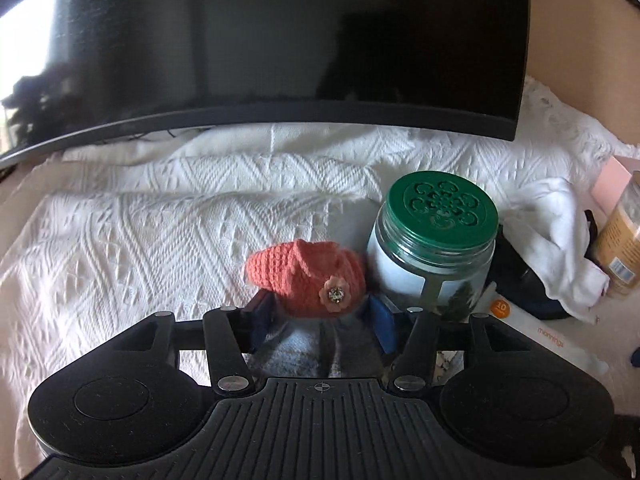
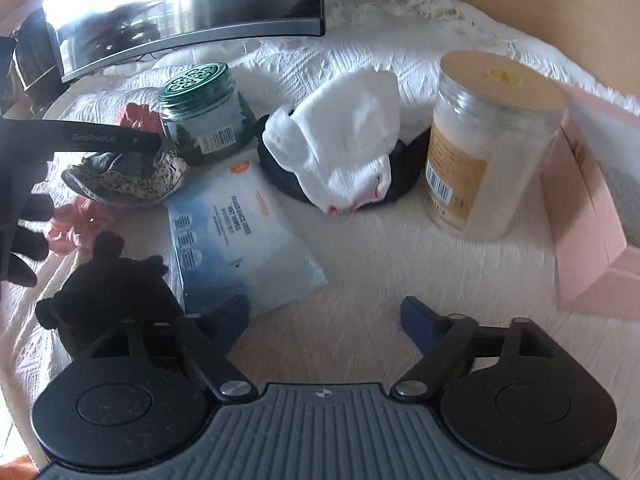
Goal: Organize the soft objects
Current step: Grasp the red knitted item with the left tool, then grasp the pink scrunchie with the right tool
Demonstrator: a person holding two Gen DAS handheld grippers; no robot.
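Near the green-lidded jar (image 1: 436,240), the left tool (image 1: 320,320) straddles a grey cloth (image 1: 316,344) with jaws slack; the right tool (image 2: 324,316) gapes empty. White cloth (image 2: 344,136), black plush (image 2: 108,280), pink fabric (image 2: 76,220) still scattered, so sorting's barely begun.

A lived-in home surface.
A white woven bedspread (image 1: 160,216) lies under a curved monitor (image 1: 280,40), jars (image 2: 488,148) and wet wipes (image 2: 236,236).

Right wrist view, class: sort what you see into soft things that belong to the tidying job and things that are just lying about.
Belong to the job:
white cloth
black plush
grey fabric piece
pink fabric
orange knit

Just lying about:
green-lidded jar
tan-lidded jar
wipes pack
pink box
monitor
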